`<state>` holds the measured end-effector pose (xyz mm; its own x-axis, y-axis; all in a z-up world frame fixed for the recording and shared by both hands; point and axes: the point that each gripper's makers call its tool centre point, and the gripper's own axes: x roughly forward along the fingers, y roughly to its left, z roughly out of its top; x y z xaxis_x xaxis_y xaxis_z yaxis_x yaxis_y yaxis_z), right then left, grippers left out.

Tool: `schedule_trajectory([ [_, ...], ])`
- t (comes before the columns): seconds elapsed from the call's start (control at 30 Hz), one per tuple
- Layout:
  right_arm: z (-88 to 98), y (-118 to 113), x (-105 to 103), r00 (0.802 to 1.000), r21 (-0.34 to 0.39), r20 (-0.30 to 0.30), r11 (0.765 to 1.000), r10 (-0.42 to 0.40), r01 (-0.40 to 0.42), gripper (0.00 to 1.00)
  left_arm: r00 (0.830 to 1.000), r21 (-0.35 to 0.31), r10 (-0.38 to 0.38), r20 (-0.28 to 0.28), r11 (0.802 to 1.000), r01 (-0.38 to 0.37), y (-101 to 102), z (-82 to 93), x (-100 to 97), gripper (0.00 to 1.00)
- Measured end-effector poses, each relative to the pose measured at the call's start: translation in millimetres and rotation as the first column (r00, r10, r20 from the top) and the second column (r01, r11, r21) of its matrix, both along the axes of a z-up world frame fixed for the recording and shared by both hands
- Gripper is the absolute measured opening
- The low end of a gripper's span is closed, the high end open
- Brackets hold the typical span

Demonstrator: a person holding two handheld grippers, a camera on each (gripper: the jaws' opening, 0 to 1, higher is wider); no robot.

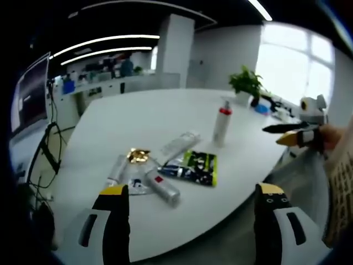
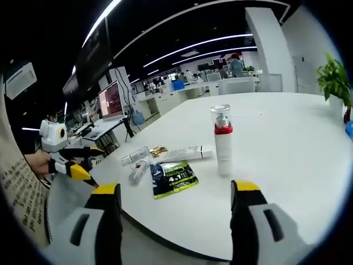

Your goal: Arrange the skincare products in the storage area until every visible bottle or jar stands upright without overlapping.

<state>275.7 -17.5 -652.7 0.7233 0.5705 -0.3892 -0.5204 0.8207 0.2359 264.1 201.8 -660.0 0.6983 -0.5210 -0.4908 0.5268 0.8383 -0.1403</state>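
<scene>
Left gripper view: left gripper (image 1: 193, 207) wide open, holding nothing, poised over the near edge of the white table (image 1: 165, 118). Ahead, a cluster lying flat: silver tube with red mark (image 1: 162, 186), black-and-green sachet (image 1: 194, 168) with unreadable print, gold-capped jar (image 1: 138, 155), long white tube (image 1: 179, 144). Beyond, upright pump bottle (image 1: 222, 122) with red collar. Potted plant (image 1: 246, 83) further back. Right gripper (image 1: 295, 132) entering from the right.

Right gripper view: right gripper (image 2: 176, 212) spread wide, empty. Sachet lettering blurred, illegible. Pump bottle standing just right of the lying tubes. Monitor (image 2: 110, 99) behind.
</scene>
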Motion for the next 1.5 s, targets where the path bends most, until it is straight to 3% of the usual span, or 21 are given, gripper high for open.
schedule_trajectory([
  [0.33, -7.5, 7.2, -2.1, 0.998, -0.026, -0.042, 0.999, 0.041, -0.042, 0.81, 0.998, 0.077, -0.053, 0.02, 0.996, 0.051, -5.4, -3.5, -2.8, 0.9],
  [0.6, -7.7, 15.9, -3.0, 0.996, -0.056, -0.049, 0.995, 0.077, -0.079, 0.73, 0.999, 0.033, -0.038, 0.002, 0.999, 0.038, -2.1, -2.9, -1.1, 0.87],
  [1.07, -8.5, 28.7, 39.7, 0.985, -0.164, -0.023, 0.971, 0.174, -0.175, 0.72, 1.0, 0.005, -0.029, -0.012, 1.0, 0.029, 3.0, -5.6, 2.6, 0.87],
  [1.27, -18.7, 44.5, 49.7, 0.958, -0.271, -0.035, 0.92, 0.285, -0.283, 0.72, 1.0, -0.012, -0.018, -0.024, 1.0, 0.018, 4.7, -6.2, 3.4, 0.87],
  [1.5, -31.5, 56.9, 70.8, 0.921, -0.444, -0.045, 0.818, 0.388, -0.366, 0.69, 0.999, -0.016, -0.014, -0.035, 1.0, 0.014, 5.5, -7.3, 3.0, 0.87],
])
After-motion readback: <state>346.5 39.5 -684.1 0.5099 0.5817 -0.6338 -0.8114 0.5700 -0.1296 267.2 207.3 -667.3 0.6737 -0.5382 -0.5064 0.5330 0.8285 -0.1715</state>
